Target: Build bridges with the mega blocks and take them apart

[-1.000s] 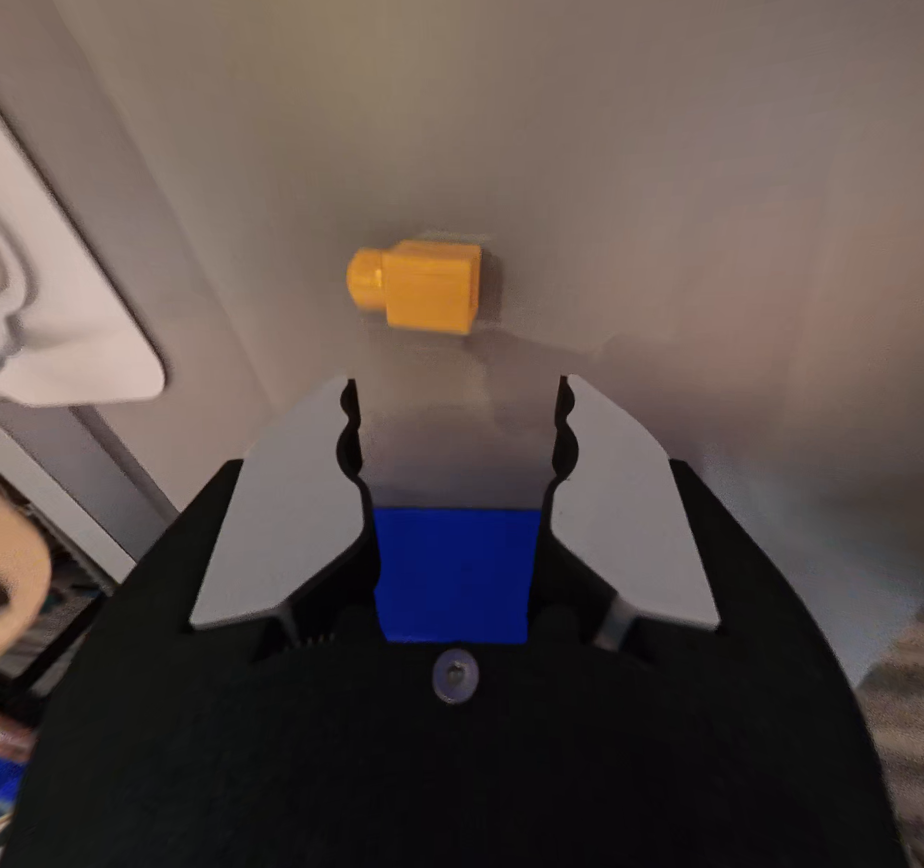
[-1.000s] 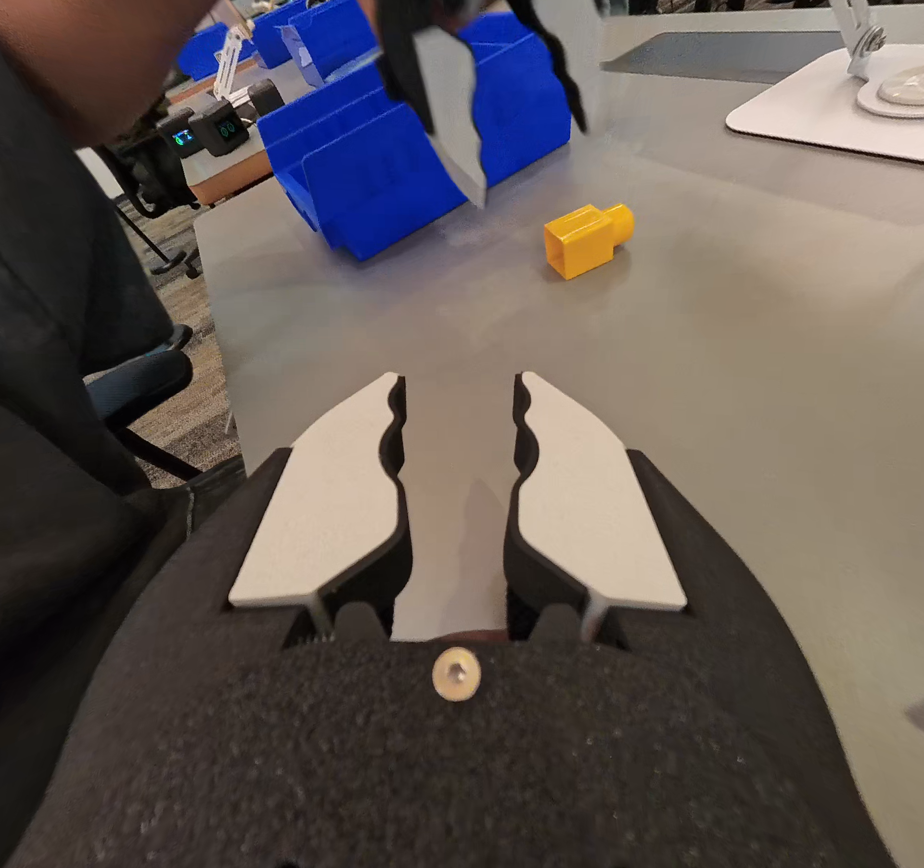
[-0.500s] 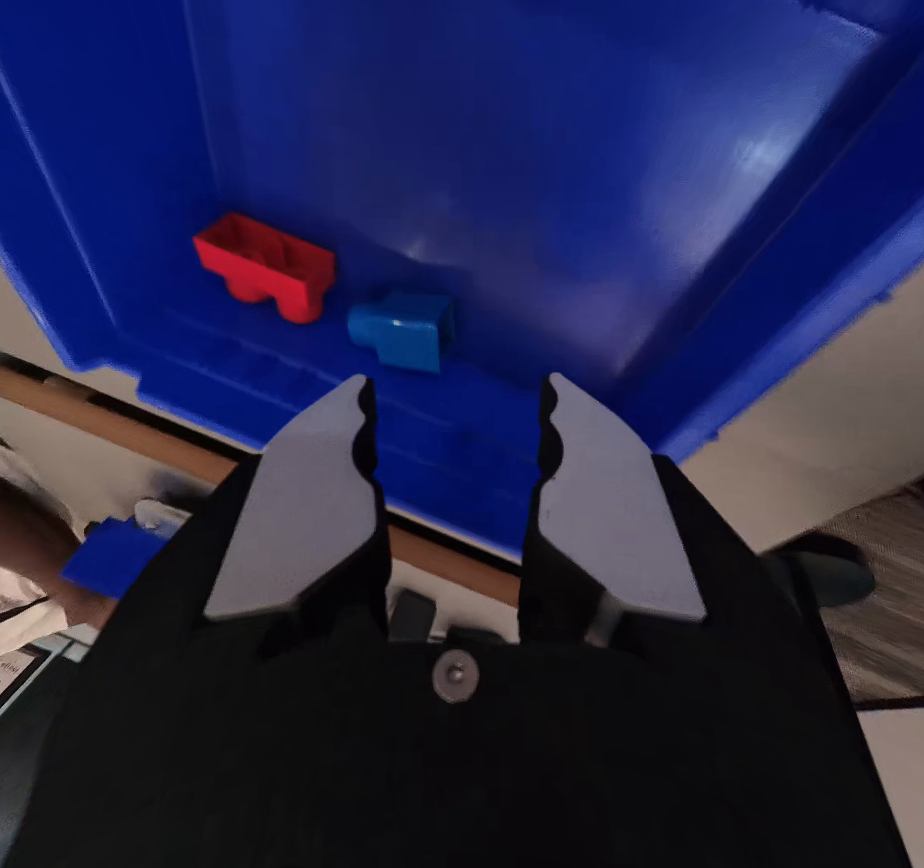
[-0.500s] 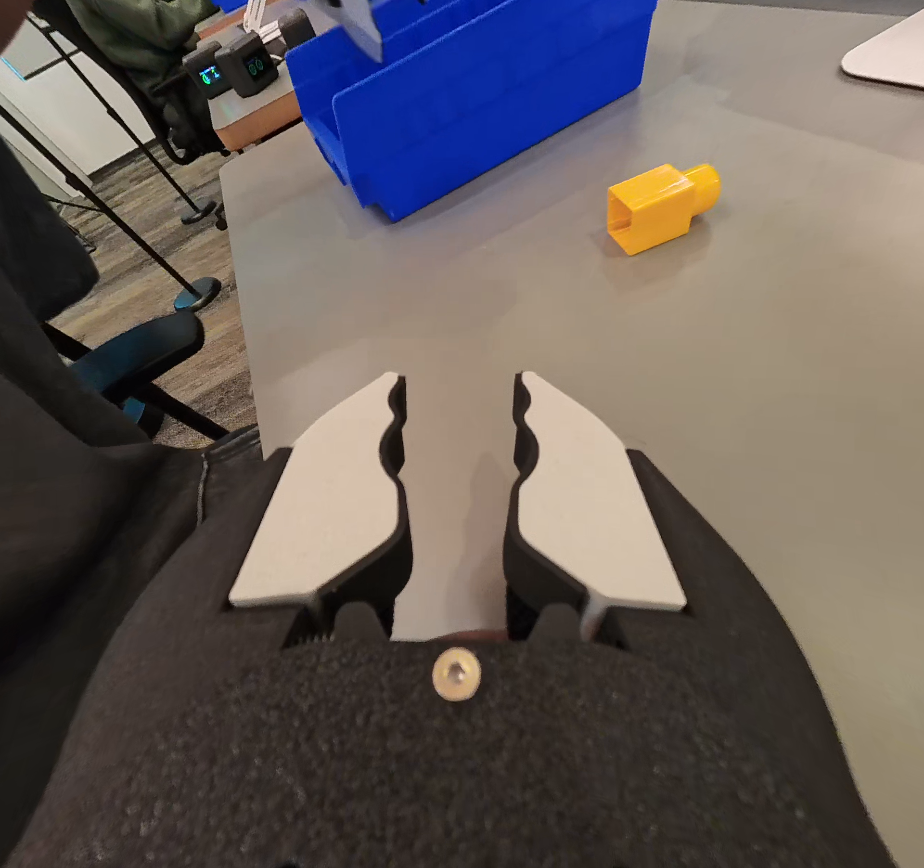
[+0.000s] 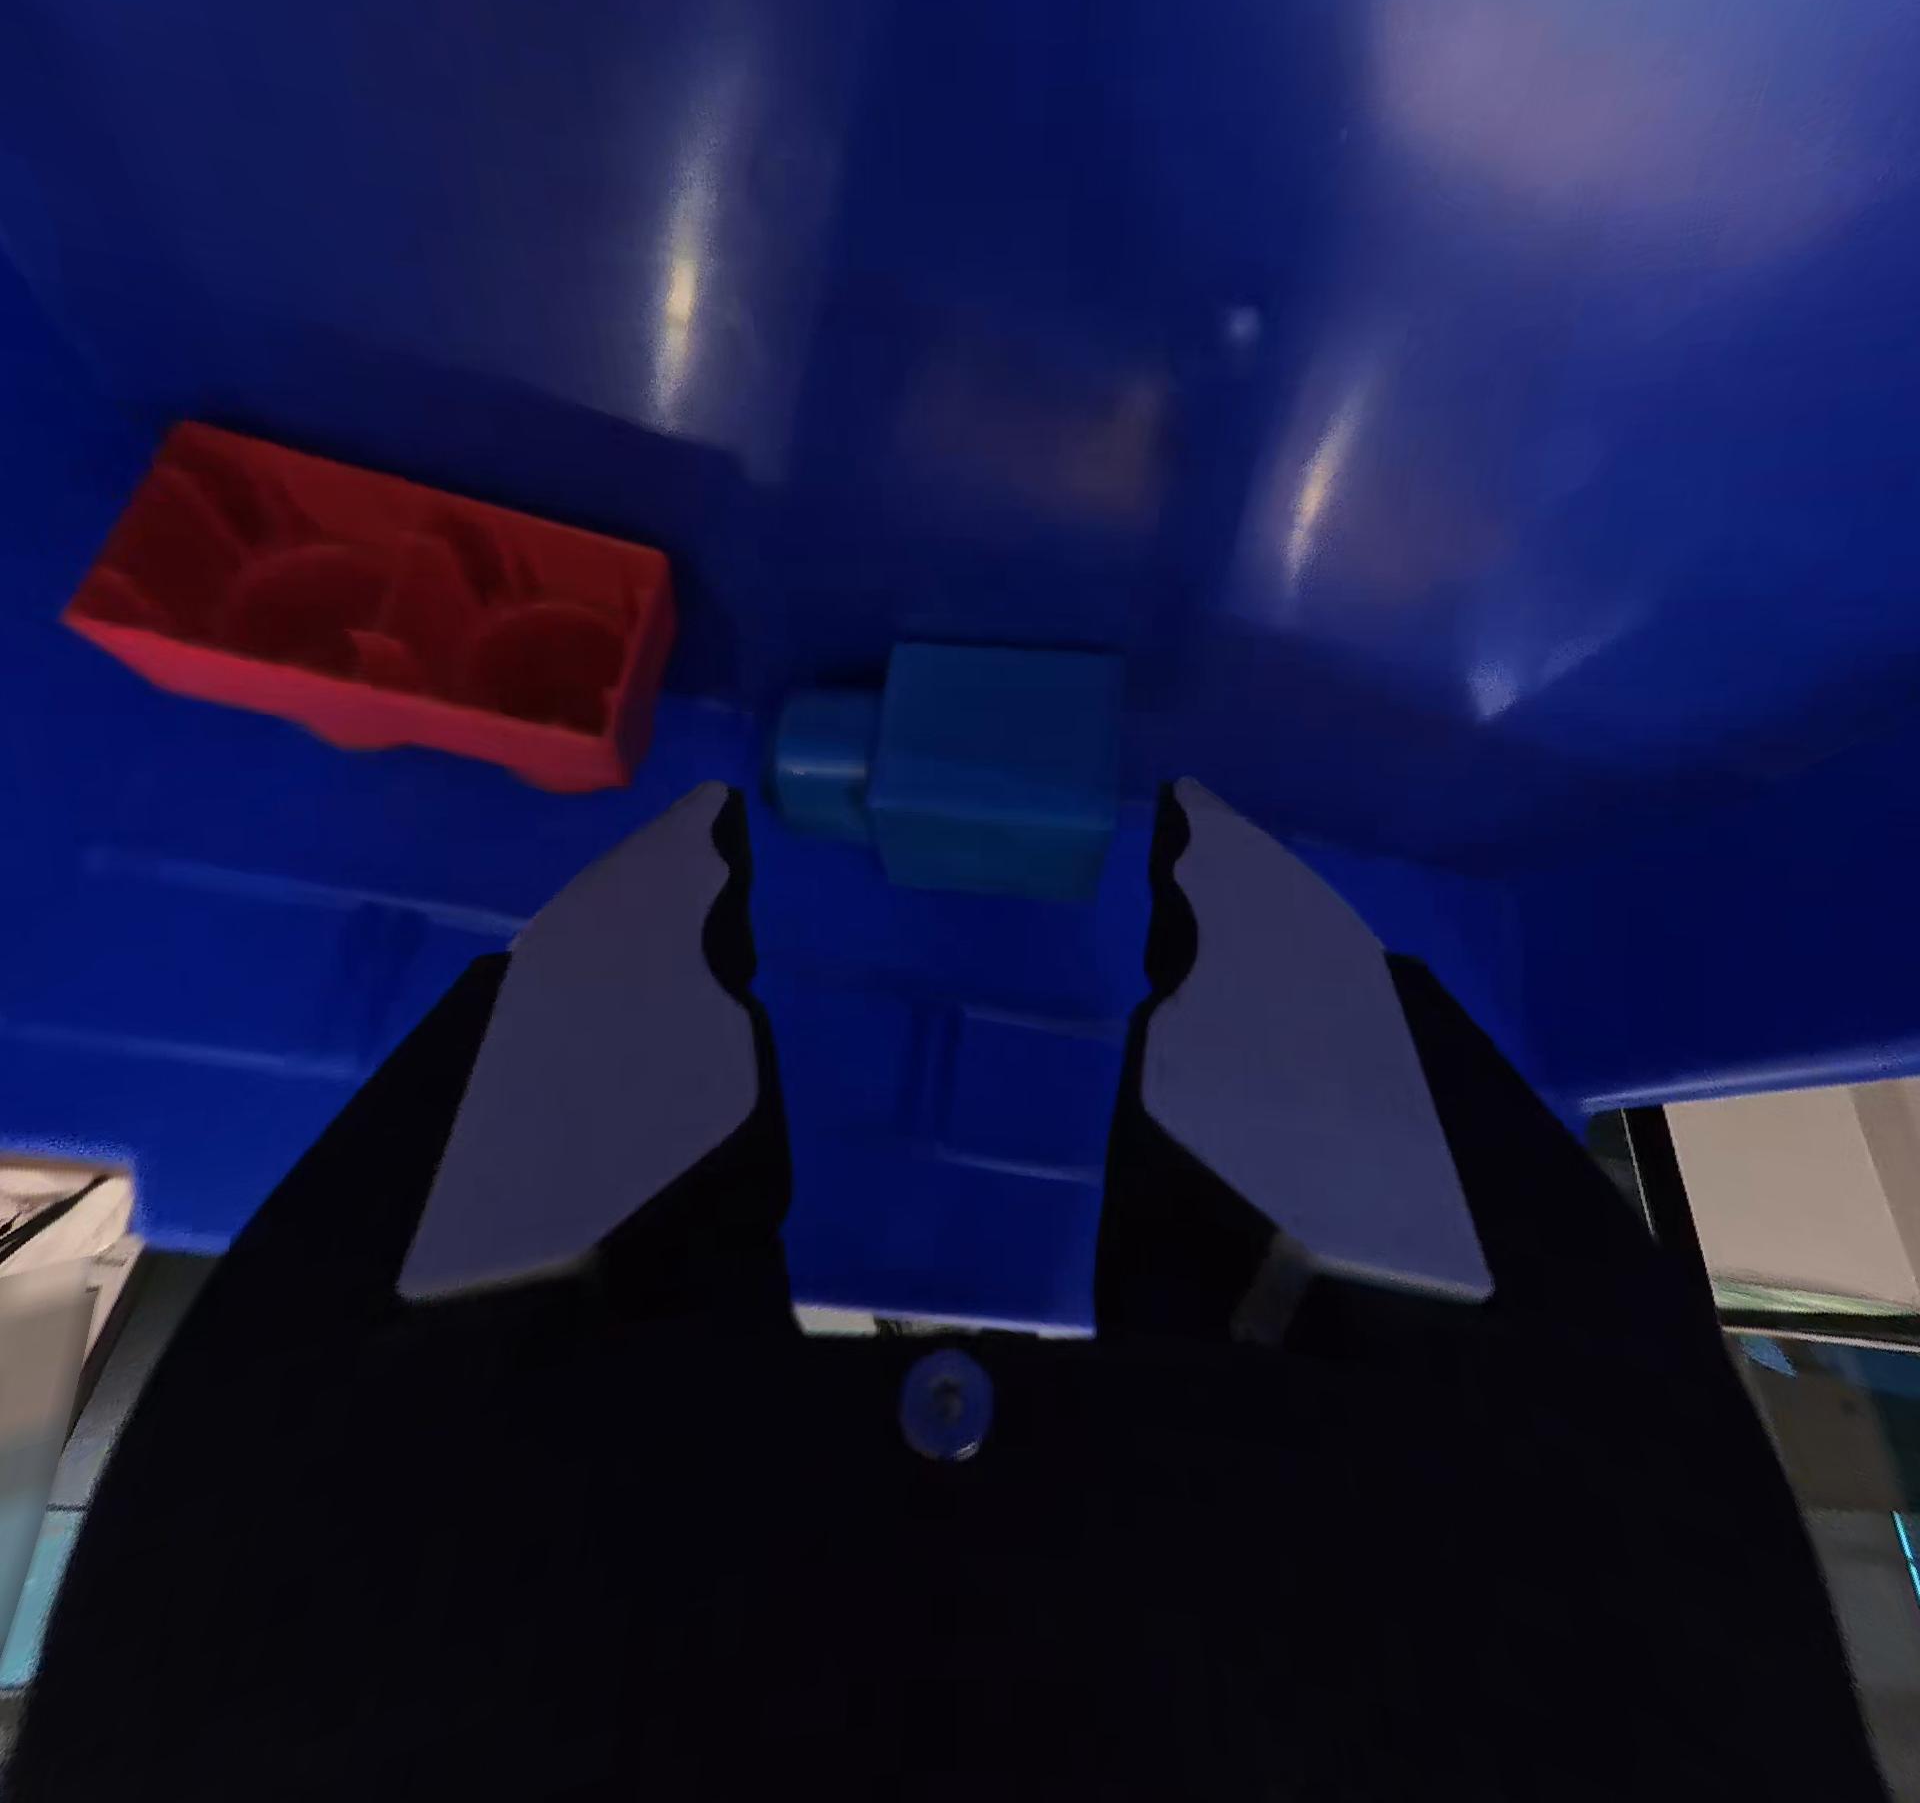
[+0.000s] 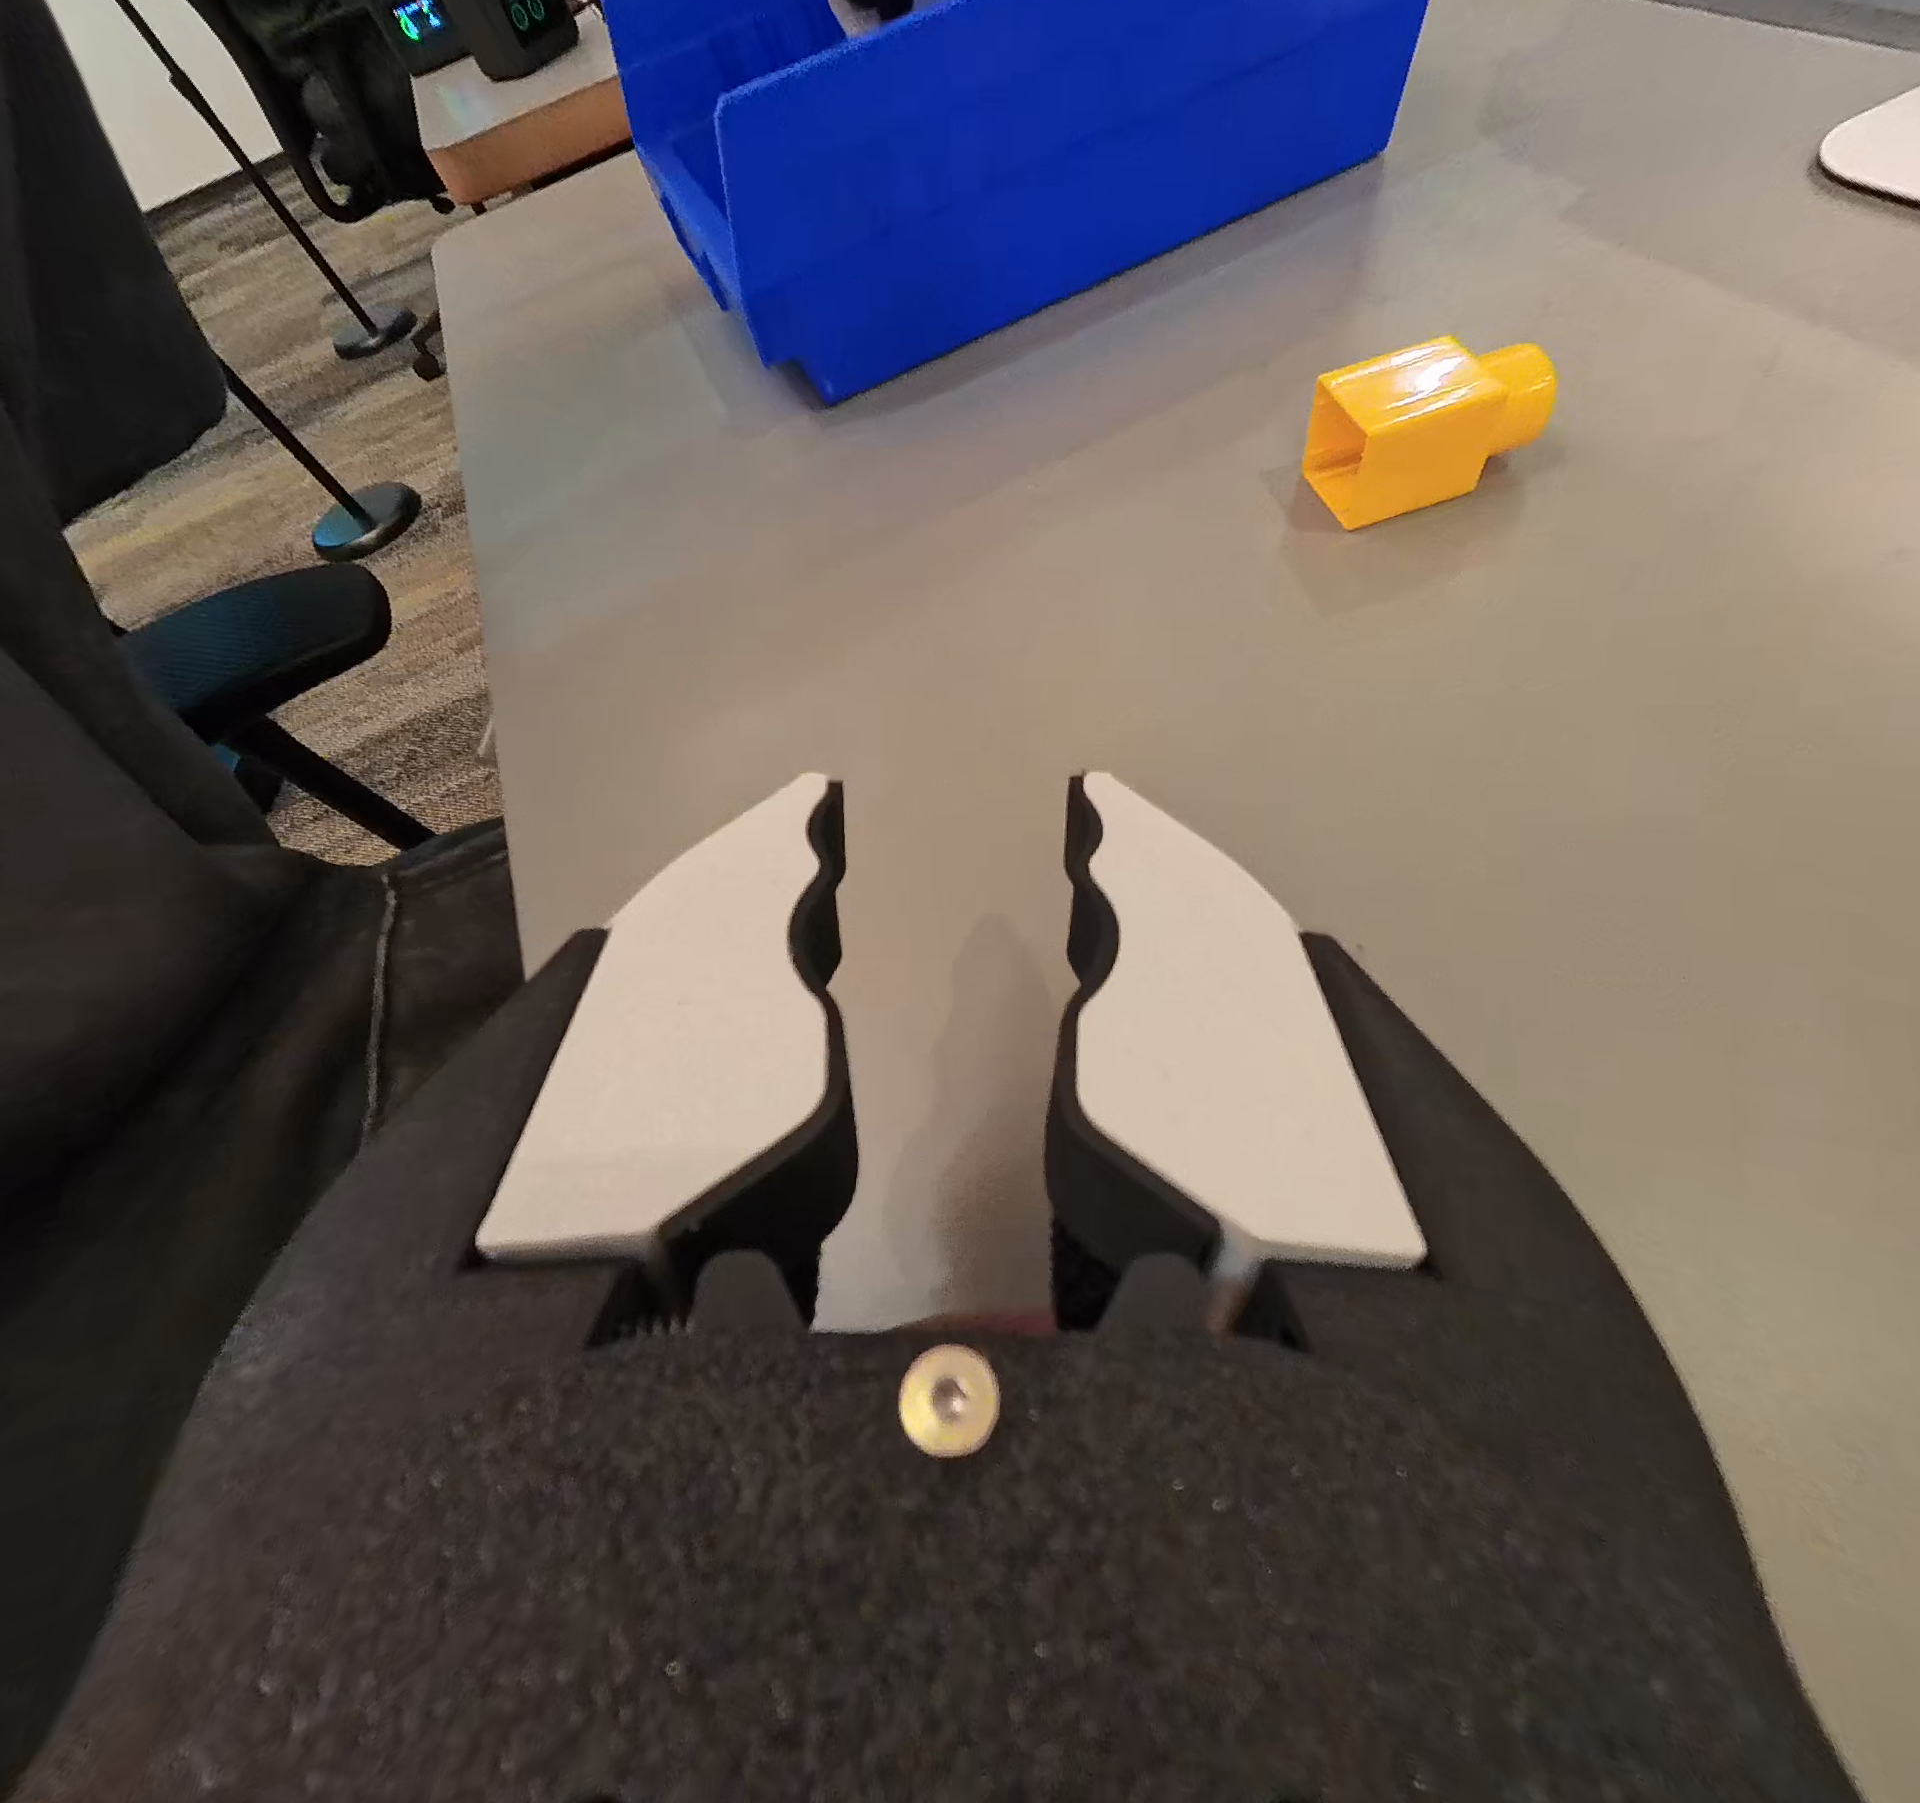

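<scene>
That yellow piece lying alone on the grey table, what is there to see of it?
The yellow block is glossy plastic: a boxy body with one round stud at its far right end. It lies tipped on its side on the grey table, its hollow open end facing near left. Light glints off its top face. Nothing touches it but the table. It sits apart from the blue bin, and the right tongs are open, well short of it.

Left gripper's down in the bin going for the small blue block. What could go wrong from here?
1. The left gripper is open, but the blue block lies on its side, stud toward the left finger; closing may catch the stud and twist it.
2. The red block lies close beside it and could get nudged.
3. The block sits low against the blue bin wall, so fingertips may hit plastic first.
</scene>
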`<state>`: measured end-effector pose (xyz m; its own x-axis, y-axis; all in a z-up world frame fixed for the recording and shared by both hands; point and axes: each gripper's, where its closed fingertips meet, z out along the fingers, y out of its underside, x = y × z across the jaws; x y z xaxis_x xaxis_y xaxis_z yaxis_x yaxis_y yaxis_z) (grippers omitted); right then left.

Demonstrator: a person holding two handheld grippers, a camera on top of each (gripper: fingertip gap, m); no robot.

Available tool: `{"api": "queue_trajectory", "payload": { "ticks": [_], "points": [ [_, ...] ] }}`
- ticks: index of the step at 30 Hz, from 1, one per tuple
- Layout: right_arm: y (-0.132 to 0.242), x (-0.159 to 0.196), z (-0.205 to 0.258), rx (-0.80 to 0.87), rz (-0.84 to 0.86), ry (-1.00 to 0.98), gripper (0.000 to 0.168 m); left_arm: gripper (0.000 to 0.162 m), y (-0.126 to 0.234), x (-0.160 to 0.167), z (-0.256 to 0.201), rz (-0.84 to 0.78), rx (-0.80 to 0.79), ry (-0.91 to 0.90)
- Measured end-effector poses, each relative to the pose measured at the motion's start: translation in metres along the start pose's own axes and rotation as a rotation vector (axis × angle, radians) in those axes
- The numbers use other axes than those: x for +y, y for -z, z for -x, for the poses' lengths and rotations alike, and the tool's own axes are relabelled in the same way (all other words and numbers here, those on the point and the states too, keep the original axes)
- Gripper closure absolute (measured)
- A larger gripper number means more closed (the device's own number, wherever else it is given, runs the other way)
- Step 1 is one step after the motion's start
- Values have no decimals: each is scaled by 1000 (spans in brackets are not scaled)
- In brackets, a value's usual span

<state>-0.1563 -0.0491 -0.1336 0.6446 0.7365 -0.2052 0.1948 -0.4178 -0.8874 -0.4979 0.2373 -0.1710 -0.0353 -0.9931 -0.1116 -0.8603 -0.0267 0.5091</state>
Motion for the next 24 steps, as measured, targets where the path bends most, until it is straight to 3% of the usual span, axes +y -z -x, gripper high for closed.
{"api": "queue_trajectory", "payload": {
  "ticks": [5, 8, 11, 14, 19, 24],
  "points": [
    [-2, 4, 0, -5, 15, -5, 128, 96, -7, -5, -8, 11, 31, -10],
    [-1, 3, -1, -6, 10, -8, 128, 97, 5, -9, -16, -71, 41, -15],
    [2, 0, -2, -2, -1, -10, 129, 97, 40, -6, -23, -163, -8, -27],
    [4, -1, -4, 3, -10, -16, 129, 97, 99, -12, -37, -298, -92, -71],
    [8, -1, -7, 10, -16, -36, 129, 97, 201, -62, -71, -500, -219, -242],
    [11, 2, -7, 35, -11, -28, 129, 96, 207, -138, -79, -378, -289, -418]
  ]
}}
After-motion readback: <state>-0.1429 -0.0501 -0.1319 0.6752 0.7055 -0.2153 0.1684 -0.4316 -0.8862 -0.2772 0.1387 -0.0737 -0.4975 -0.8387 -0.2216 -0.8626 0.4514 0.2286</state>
